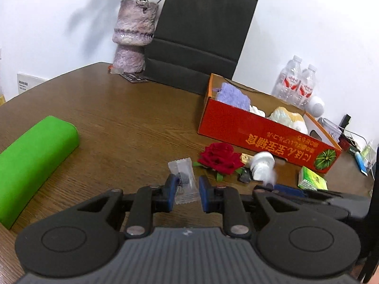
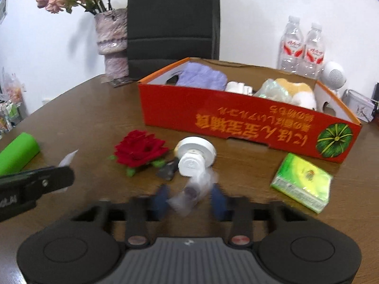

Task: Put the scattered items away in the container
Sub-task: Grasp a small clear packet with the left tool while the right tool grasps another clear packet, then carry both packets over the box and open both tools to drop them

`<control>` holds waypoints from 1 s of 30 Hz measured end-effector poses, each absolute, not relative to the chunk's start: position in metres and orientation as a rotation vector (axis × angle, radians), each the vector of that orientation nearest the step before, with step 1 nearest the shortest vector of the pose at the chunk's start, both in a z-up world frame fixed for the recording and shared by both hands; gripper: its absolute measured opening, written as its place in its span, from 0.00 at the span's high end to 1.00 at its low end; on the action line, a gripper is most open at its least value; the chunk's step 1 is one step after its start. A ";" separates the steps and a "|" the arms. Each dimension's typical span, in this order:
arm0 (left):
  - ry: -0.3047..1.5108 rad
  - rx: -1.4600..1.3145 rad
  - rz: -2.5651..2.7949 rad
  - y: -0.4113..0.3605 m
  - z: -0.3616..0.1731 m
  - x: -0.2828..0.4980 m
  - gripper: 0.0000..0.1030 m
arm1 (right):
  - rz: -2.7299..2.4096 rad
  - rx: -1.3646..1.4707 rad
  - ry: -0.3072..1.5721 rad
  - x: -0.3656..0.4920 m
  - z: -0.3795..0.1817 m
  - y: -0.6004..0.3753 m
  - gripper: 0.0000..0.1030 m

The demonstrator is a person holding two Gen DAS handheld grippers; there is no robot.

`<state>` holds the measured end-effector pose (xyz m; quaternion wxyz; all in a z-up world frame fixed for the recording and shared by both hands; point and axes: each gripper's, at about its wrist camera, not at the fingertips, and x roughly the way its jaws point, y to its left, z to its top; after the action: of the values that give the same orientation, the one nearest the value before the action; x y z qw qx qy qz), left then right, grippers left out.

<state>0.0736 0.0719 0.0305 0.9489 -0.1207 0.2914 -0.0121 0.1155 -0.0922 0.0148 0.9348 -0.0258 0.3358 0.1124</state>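
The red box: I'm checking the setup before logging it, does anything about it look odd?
Yes. The red box stands with its printed lettering upside down towards both cameras. It looks undamaged.

White wall (image 1: 59, 23) rising ahead of me, evenly lit, catching soft flower shadow. Brown wooden table (image 1: 118, 118) spreading below me. Black paper bag (image 1: 201, 35) leaning on wall. Mottled vase (image 1: 132, 30) standing beside it. Socket plate (image 1: 24, 82) showing far left.
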 end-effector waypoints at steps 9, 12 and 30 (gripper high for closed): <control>0.612 -0.165 -0.035 0.058 0.024 0.074 0.79 | 0.231 -0.073 0.706 0.101 0.018 -0.112 0.80; 0.640 -0.100 -0.068 0.043 0.018 0.075 0.79 | 0.227 -0.060 0.707 0.064 0.019 -0.130 0.80; 0.459 0.071 -0.341 -0.014 0.177 0.065 0.79 | 0.175 -0.177 0.326 -0.005 0.176 -0.237 0.80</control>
<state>0.0649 -0.0141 0.1765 0.9588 0.0351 0.2264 -0.1680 -0.0054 -0.2371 0.1764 0.9791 -0.0876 0.1620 0.0868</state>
